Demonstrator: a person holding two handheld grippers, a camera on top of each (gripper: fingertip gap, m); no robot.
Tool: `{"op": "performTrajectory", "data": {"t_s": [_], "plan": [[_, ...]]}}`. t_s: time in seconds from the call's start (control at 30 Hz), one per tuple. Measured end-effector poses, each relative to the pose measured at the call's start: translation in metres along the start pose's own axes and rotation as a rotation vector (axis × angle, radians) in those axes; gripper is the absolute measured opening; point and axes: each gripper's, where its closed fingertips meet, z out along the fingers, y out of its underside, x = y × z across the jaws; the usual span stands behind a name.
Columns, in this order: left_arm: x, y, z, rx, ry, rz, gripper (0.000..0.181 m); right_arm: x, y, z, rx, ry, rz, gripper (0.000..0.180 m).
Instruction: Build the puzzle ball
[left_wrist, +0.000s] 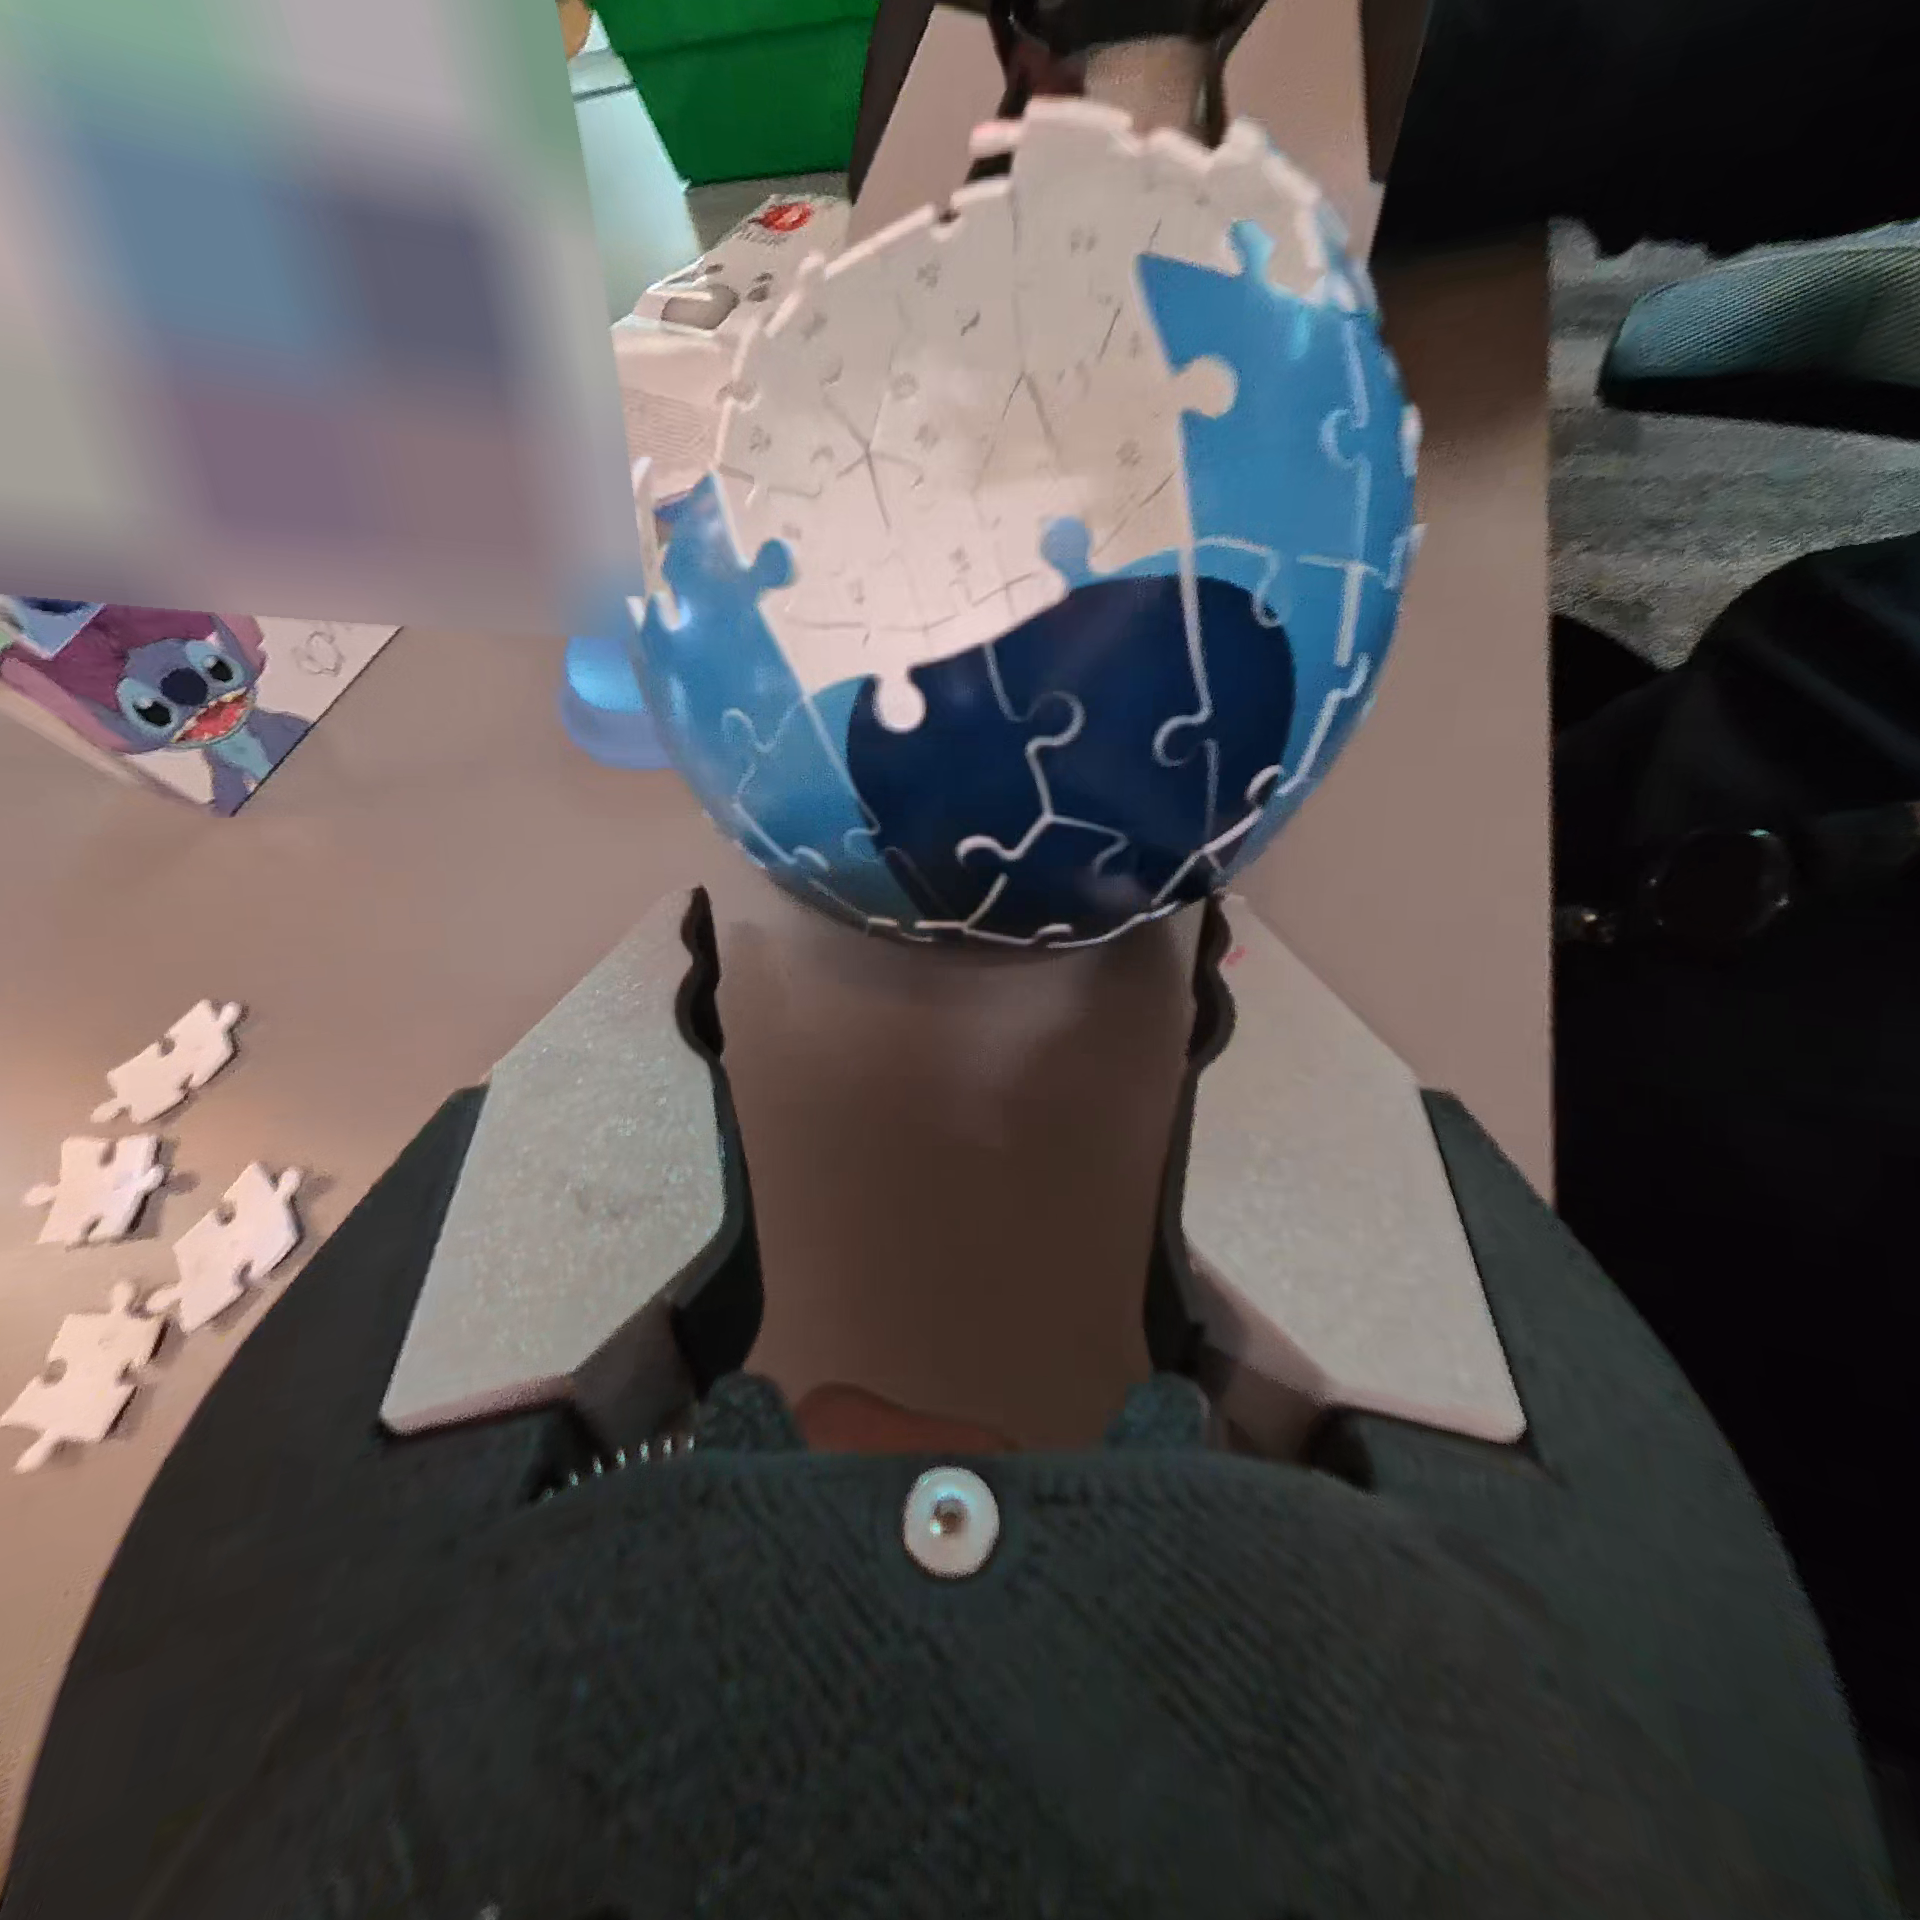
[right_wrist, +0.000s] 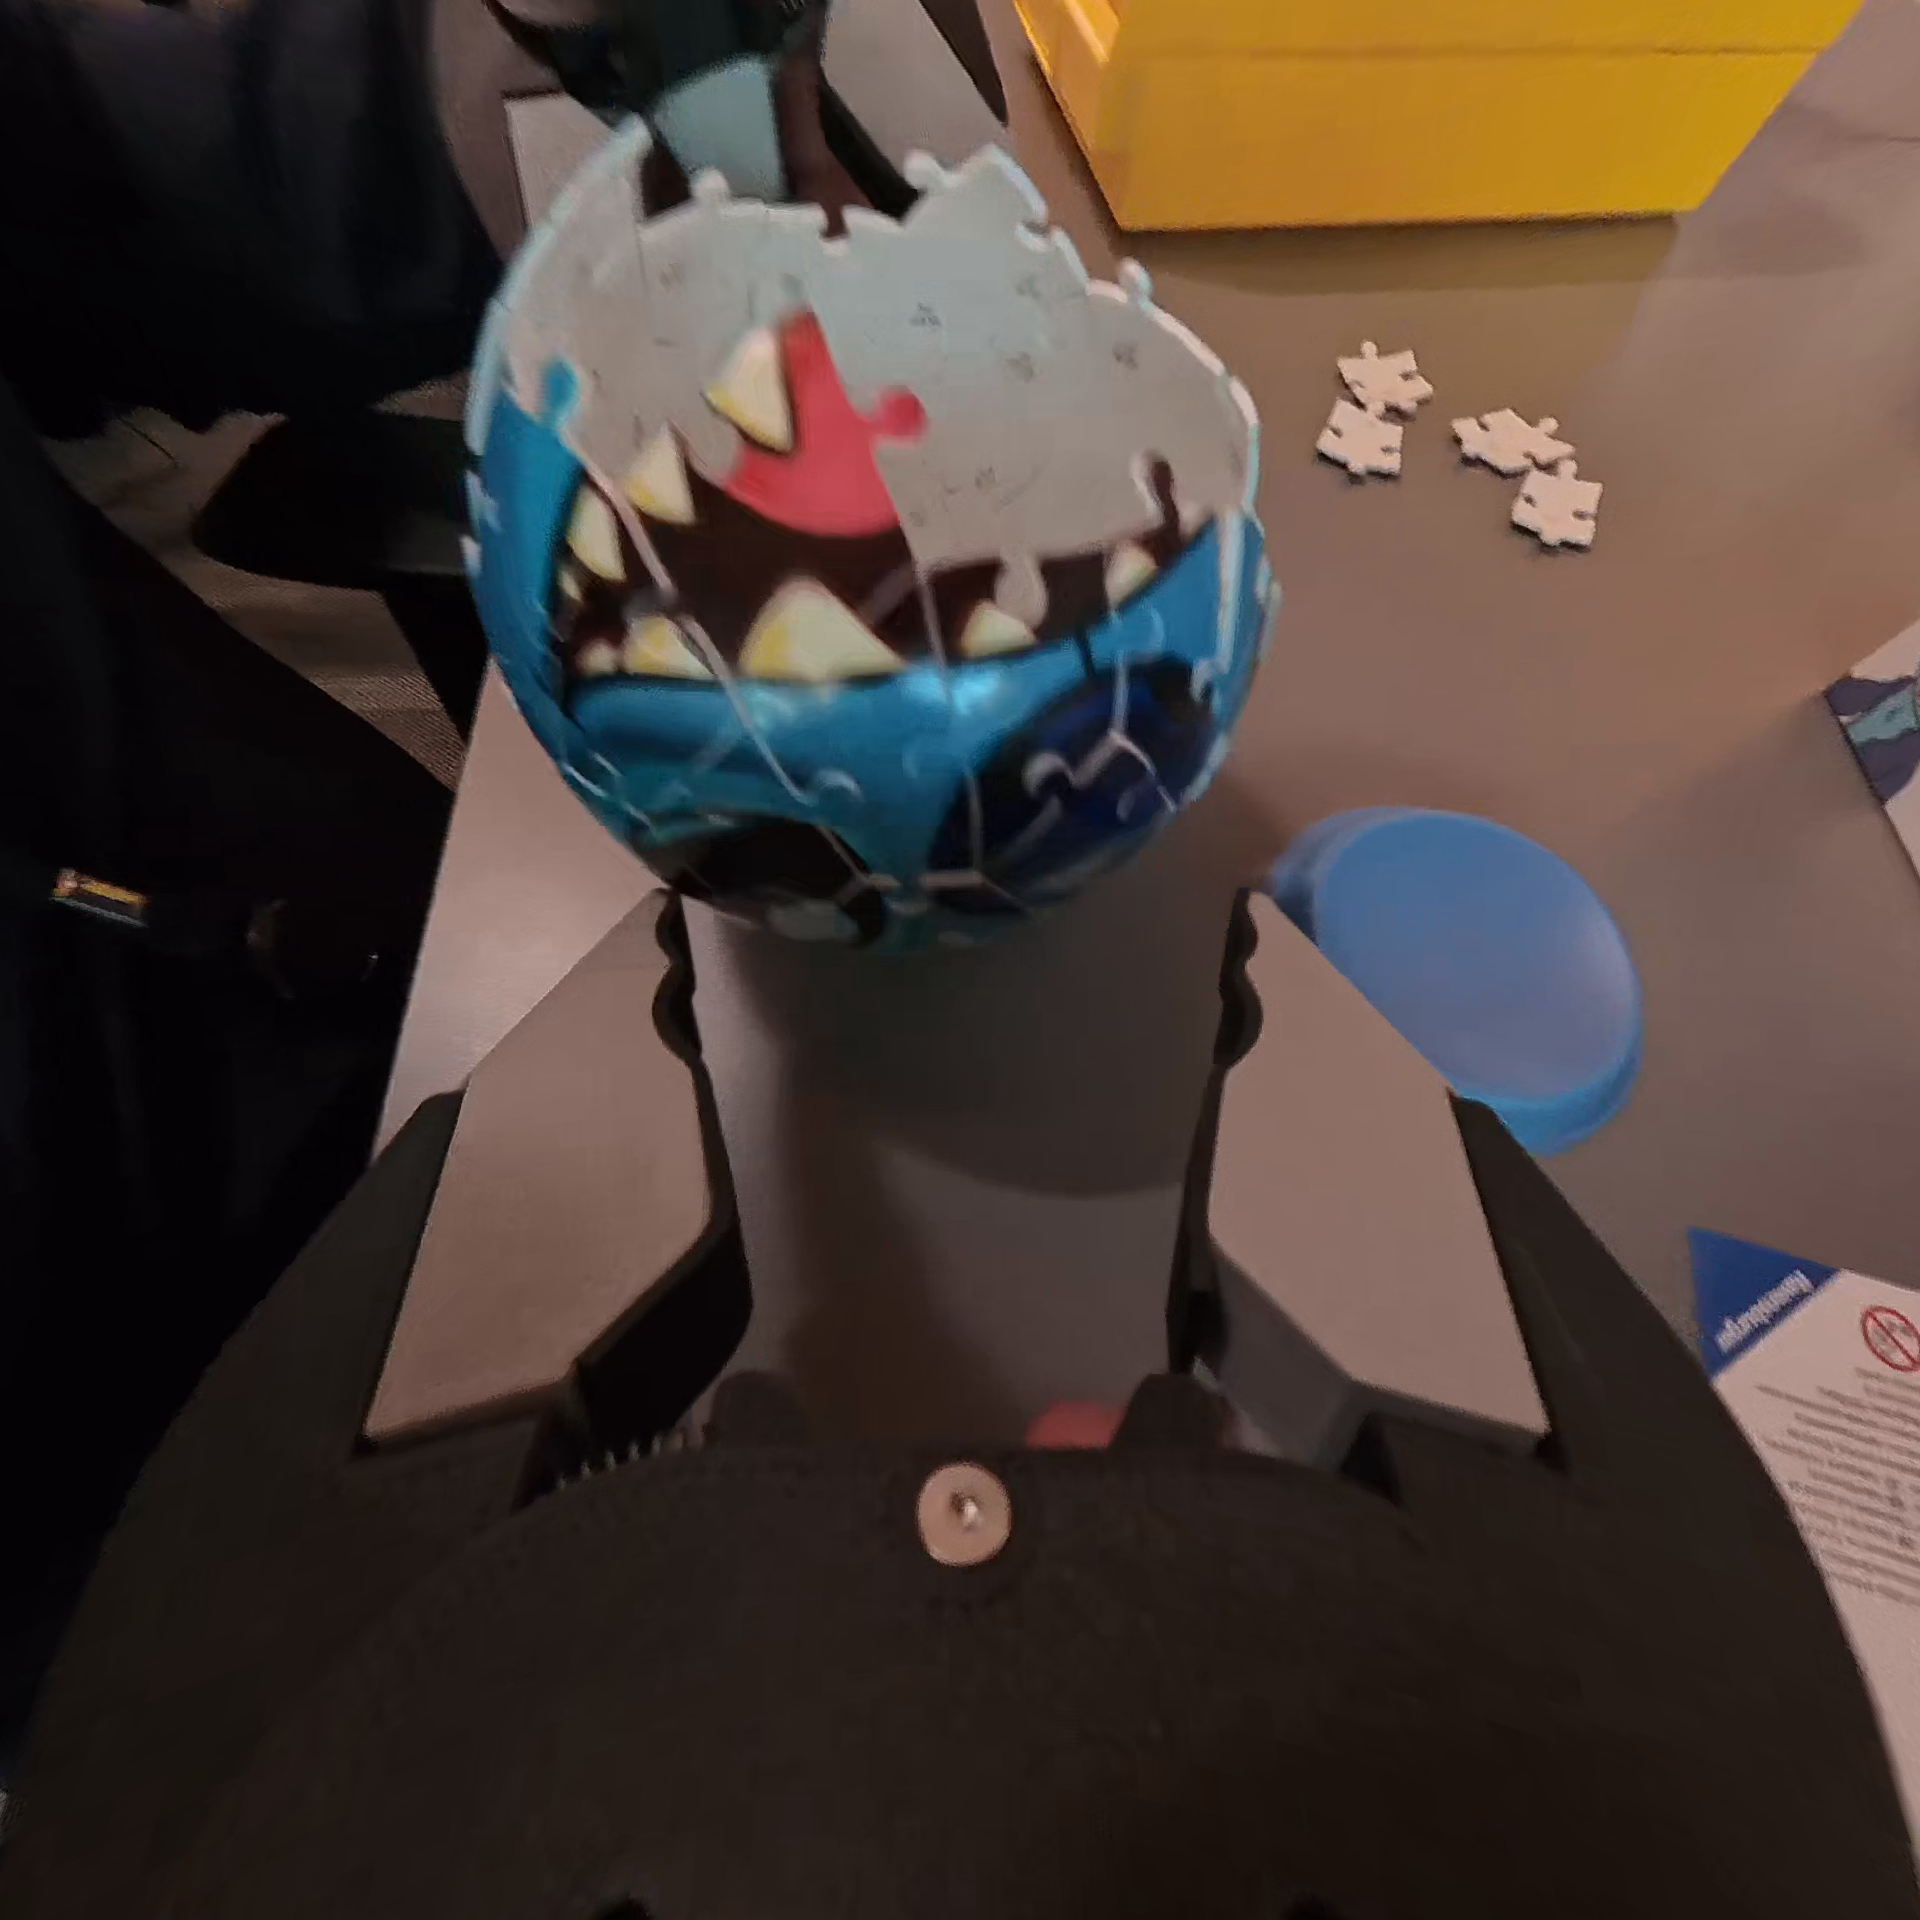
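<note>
Puzzle ball (left_wrist: 1023, 582) is about half built, open jagged rim up top, sitting just past the tips of both my hand-held grippers, which face it from opposite sides. My left hand-held gripper (left_wrist: 951, 914) and right hand-held gripper (right_wrist: 956, 914) are both spread wide and gripping nothing. I'd guess I'm bracketing it so it won't roll. Can't tell if it's touching the surface (left_wrist: 364, 883). Loose white pieces (left_wrist: 145, 1195) wait nearby, blue stand (right_wrist: 1475, 977) beside them.
</note>
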Motion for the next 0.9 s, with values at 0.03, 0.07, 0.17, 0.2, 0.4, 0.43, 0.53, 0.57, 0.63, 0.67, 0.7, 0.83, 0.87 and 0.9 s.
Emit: {"op": "performTrajectory", "data": {"t_s": [0.03,0.07,0.17,0.2,0.4,0.43,0.53,0.57,0.63,0.67,0.7,0.83,0.87,0.9], "plan": [[0.002,-0.003,0.001,0.012,0.007,0.005,0.090,-0.002,-0.003,0.000,0.015,0.003,-0.018,0.101],[0.002,-0.004,0.002,0.016,0.006,0.016,0.090,-0.003,-0.005,-0.001,0.030,0.014,-0.041,0.104],[0.002,-0.005,0.006,0.013,-0.001,0.051,0.091,-0.003,-0.008,0.000,0.044,0.035,-0.086,0.106],[0.002,-0.006,0.008,0.015,-0.001,0.064,0.092,-0.002,-0.007,0.001,0.040,0.034,-0.091,0.107],[-0.001,-0.010,0.016,0.024,0.000,0.111,0.095,0.002,0.001,0.007,0.007,0.048,-0.106,0.111],[-0.002,-0.010,0.017,0.022,-0.004,0.118,0.096,0.002,0.000,0.007,0.011,0.054,-0.115,0.111],[-0.007,-0.010,0.022,0.009,-0.034,0.130,0.100,0.006,-0.002,0.006,0.024,0.093,-0.140,0.110],[-0.008,-0.010,0.023,0.007,-0.049,0.133,0.100,0.008,-0.003,0.006,0.027,0.111,-0.148,0.109],[-0.010,-0.009,0.024,-0.002,-0.064,0.137,0.100,0.011,-0.003,0.004,0.032,0.128,-0.146,0.108],[-0.011,-0.009,0.025,-0.005,-0.063,0.136,0.099,0.010,-0.002,0.004,0.034,0.120,-0.134,0.106],[-0.012,-0.008,0.026,-0.010,-0.062,0.128,0.099,0.011,-0.002,0.003,0.036,0.110,-0.116,0.106],[-0.017,-0.008,0.031,-0.025,-0.044,0.094,0.098,0.016,-0.004,0.000,0.060,0.083,-0.055,0.106],[-0.019,-0.009,0.032,-0.027,-0.042,0.089,0.098,0.018,-0.004,-0.001,0.062,0.084,-0.049,0.106],[-0.021,-0.009,0.033,-0.026,-0.042,0.087,0.098,0.020,-0.004,-0.001,0.063,0.087,-0.043,0.106]]}}
